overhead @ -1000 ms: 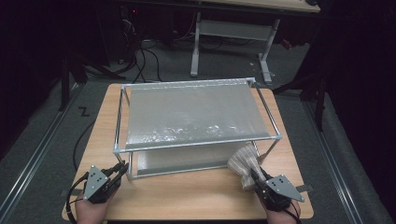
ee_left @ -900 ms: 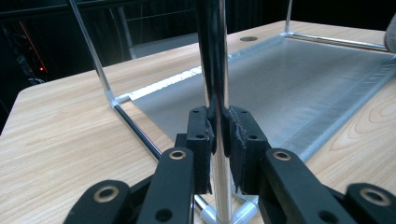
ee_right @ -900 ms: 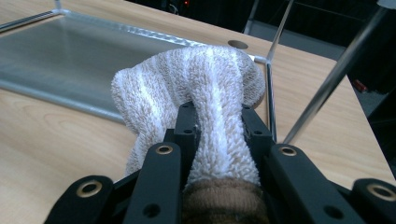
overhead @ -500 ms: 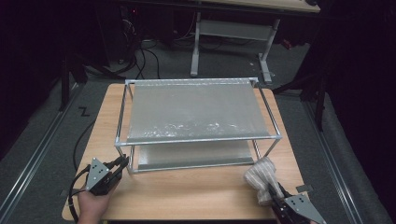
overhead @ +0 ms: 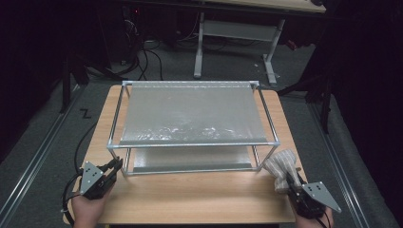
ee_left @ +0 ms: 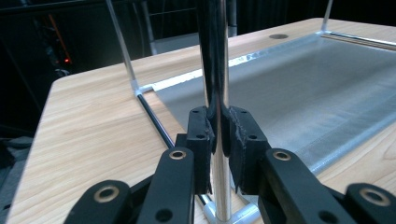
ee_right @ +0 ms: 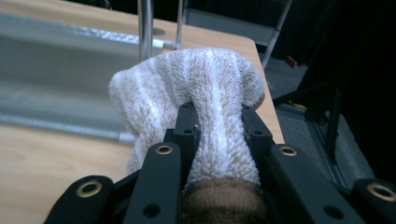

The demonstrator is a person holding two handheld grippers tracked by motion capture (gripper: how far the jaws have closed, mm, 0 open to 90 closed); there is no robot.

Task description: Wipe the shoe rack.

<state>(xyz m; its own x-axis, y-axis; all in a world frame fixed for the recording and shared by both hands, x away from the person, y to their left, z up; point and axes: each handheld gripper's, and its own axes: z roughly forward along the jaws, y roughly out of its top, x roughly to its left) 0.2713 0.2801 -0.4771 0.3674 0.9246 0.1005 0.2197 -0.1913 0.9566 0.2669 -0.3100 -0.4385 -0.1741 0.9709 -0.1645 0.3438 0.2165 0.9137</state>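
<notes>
There is one light wooden table point(overhead: 190, 199), and it serves as the landmark for all places. On this table stands one two-level rack of thin silver metal tubes point(overhead: 192, 145). The rack has two flat grey metal shelves: one upper shelf point(overhead: 190, 114) and one lower shelf point(overhead: 190, 159) close to the table top. I count four upright posts, one at each corner of the rack. There is one white and beige striped terry cloth point(overhead: 281, 167), at the near right corner of the table. There are two black two-jaw grippers: the left gripper point(overhead: 113, 166) and the right gripper point(overhead: 291, 181), both at the near edge of the table.
</notes>
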